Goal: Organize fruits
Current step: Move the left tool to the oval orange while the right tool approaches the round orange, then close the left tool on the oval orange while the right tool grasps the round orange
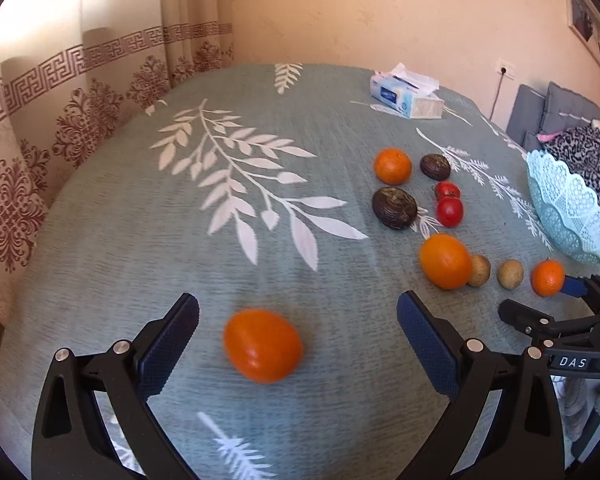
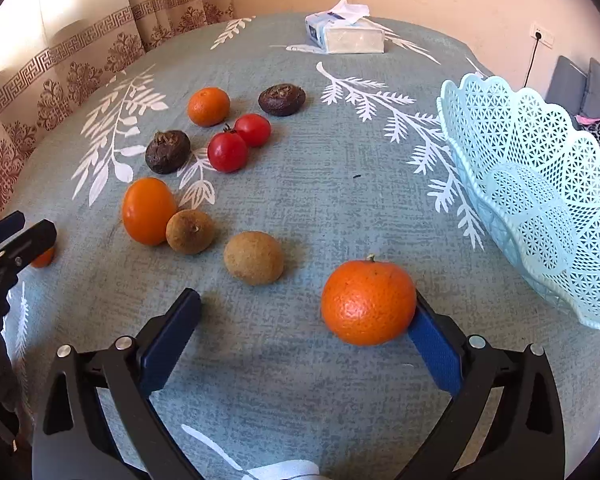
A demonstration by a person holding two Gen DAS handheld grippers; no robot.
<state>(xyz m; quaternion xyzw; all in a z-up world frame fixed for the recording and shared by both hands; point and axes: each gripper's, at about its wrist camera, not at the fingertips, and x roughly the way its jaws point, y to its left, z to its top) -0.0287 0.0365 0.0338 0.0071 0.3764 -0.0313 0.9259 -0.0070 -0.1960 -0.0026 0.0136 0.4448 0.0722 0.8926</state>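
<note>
Nearest the left wrist camera lies a smooth, oval orange fruit (image 1: 262,345), slightly blurred, resting on the grey-green tablecloth with white leaf prints (image 1: 140,248). The left gripper (image 1: 298,338) frames it with its jaws spread wide, a gap on each side and neither pad touching, a stance that looks like the approach to a pick.

In the right wrist view, a round, dimpled tangerine with a short stem (image 2: 368,302) sits against the blue pad of the right-hand finger (image 2: 434,344), while the other finger stands well apart from it. The right gripper (image 2: 306,322) is thus open too, with nothing clamped; contact on one side suggests it is lining up, and closing would probably push the fruit a little before the grip settles.

The pale blue, lace-patterned plastic basket (image 2: 540,200) stands to the right of that tangerine, near it, and no fruit shows inside it. It is most likely where the fruit belongs, so the task seems barely begun.

The remaining fruit is loosely grouped by kind farther back: a second smooth orange oval (image 2: 148,210) touching one of two brown, rough-skinned round fruits (image 2: 190,231), two red tomatoes (image 2: 238,142) touching each other, two dark wrinkled fruits (image 2: 167,151) and another small tangerine (image 2: 208,106). A tissue box (image 2: 346,34) sits at the far edge.
</note>
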